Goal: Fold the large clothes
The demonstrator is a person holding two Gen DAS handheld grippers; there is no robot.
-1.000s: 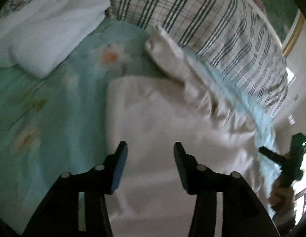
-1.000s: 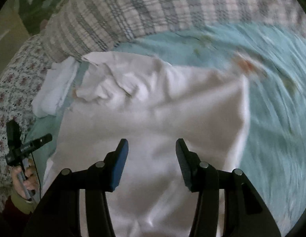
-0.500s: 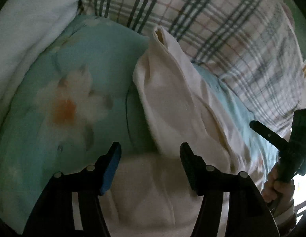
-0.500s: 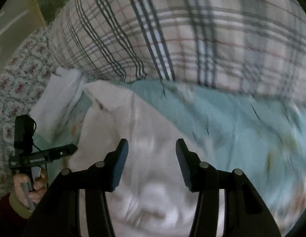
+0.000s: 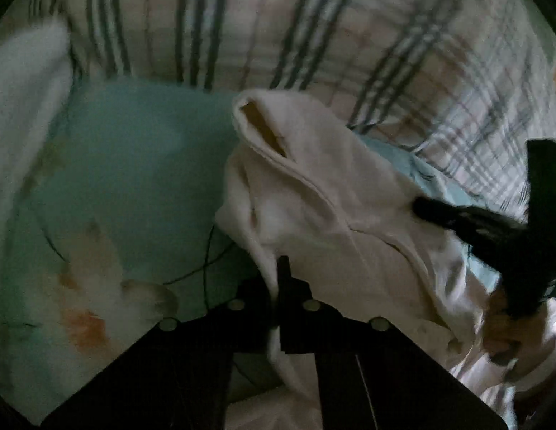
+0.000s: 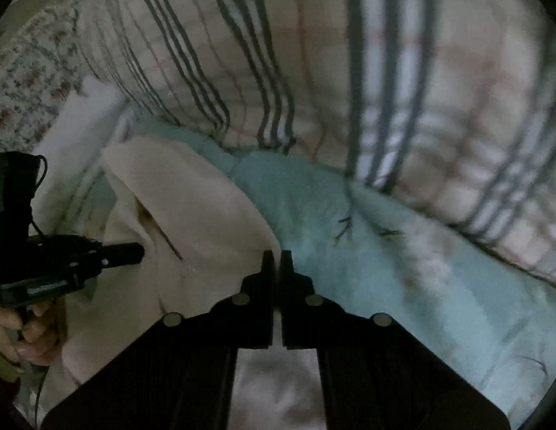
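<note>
Left gripper (image 5: 278, 268) and right gripper (image 6: 276, 261) are both clamped on the cream garment's (image 5: 331, 222) opposite edges, garment lying between them.

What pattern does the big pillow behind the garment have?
The pillow has a plaid of grey stripes and thin reddish lines on cream, clearest in the right wrist view.

Plaid quilt (image 5: 313, 25) motion-blurred; cream garment (image 6: 191, 215) lower part hidden behind gripper.

Cream garment (image 5: 349, 222), teal floral sheet (image 5: 134, 165), plaid quilt (image 6: 349, 71).
</note>
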